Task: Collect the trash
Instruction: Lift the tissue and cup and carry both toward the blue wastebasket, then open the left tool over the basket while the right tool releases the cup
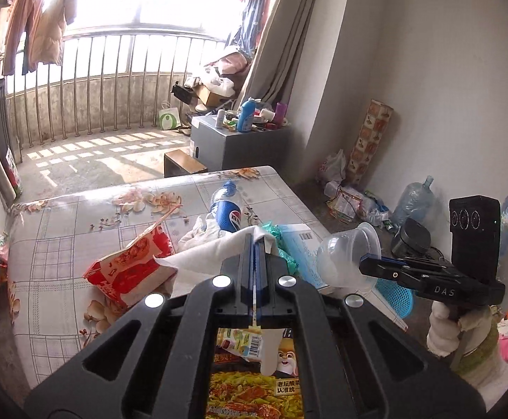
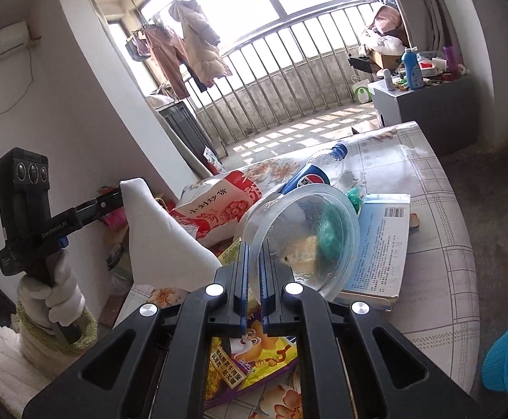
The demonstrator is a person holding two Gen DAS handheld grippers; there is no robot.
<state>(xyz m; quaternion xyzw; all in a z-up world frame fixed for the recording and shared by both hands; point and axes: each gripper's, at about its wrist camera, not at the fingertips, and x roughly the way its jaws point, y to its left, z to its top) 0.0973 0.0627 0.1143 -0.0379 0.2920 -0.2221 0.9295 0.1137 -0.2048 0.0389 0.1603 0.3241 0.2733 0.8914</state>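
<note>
**Gripping a tissue and a clear cup over the littered surface**

Clamping a white tissue (image 1: 212,255), the left hand-held gripper (image 1: 255,241) has its jaws pressed fully together on the sheet's upper edge, with the rest of the sheet hanging off to the left of the fingers. Seen from the right wrist, that same tissue (image 2: 163,234) droops from the closed fingertips while a white-gloved hand (image 2: 56,296) holds the tool's handle.

The right hand-held gripper (image 2: 252,255) is closed tight on the rim of a clear plastic cup (image 2: 306,234), which is tilted with its mouth toward the camera. From the left wrist the cup (image 1: 348,258) shows lying on its side in the air, pinched at its rim, above the right edge of the surface.

Below both tools, the surface (image 1: 65,244), covered with a floral, grid-patterned cloth, carries more litter: a red snack bag (image 1: 128,269), a blue-labelled Pepsi bottle (image 1: 226,209) lying on its side, a crumpled green wrapper (image 1: 285,255), a pale blue booklet (image 2: 379,244) and a yellow noodle packet (image 2: 254,359) just under the gripper bodies. A blue mesh basket (image 1: 395,295) sits on the floor off the surface's right side.
</note>
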